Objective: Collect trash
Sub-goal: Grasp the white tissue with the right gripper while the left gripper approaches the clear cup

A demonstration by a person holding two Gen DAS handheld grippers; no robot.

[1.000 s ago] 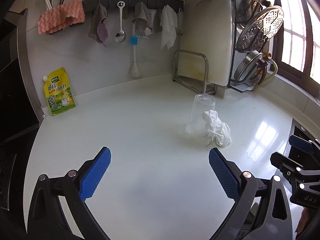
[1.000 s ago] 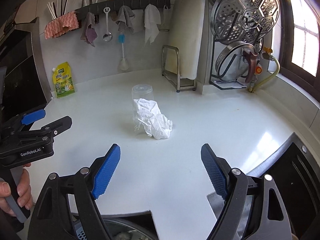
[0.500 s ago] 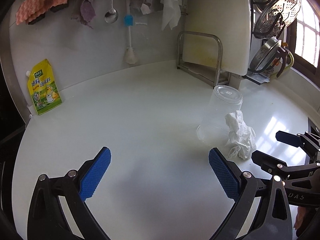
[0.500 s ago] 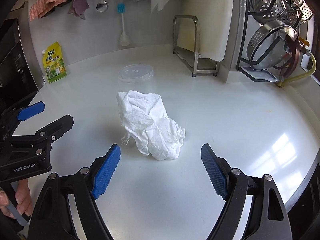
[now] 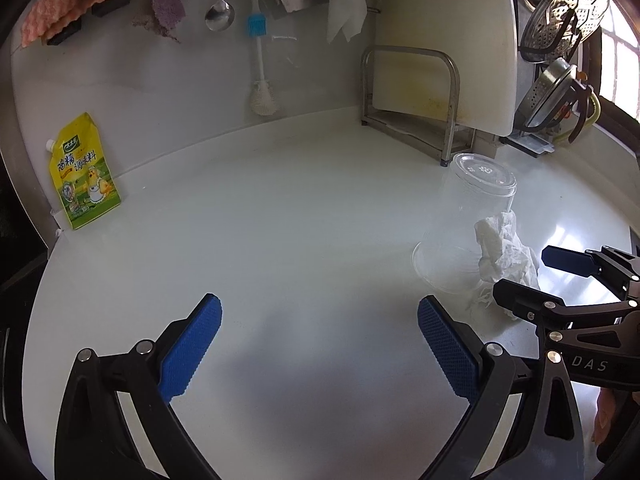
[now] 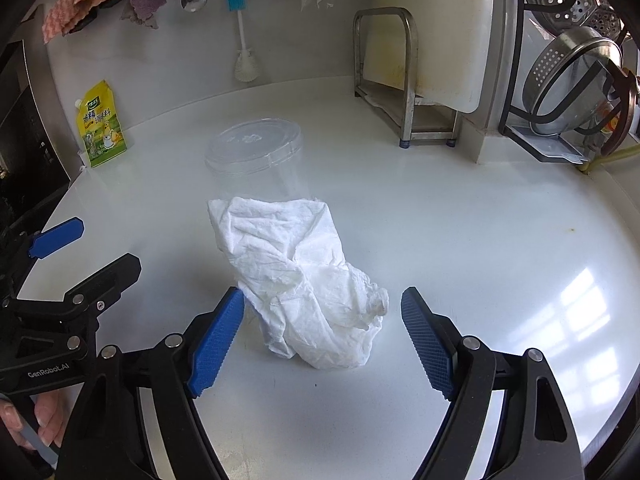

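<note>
A crumpled white paper towel [image 6: 304, 276] lies on the white counter and leans on an upturned clear plastic cup [image 6: 256, 160] behind it. My right gripper [image 6: 322, 340] is open, with the lower part of the towel between its blue pads, not gripped. In the left wrist view the towel [image 5: 504, 248] and cup [image 5: 468, 220] sit at the right, with the right gripper [image 5: 536, 276] around the towel. My left gripper [image 5: 318, 348] is open and empty over bare counter, to the left of the cup.
A yellow seasoning pouch [image 5: 84, 172] leans on the back wall at left. A metal rack with a white cutting board [image 5: 444, 44] stands behind the cup. Strainers and lids [image 6: 572, 72] hang at right. Cloths, a spoon and a brush [image 5: 258, 68] hang on the wall.
Both grippers moved forward toward the cup and towel. The right gripper's open pads now flank the towel. The left gripper came closer to the cup's left side.
</note>
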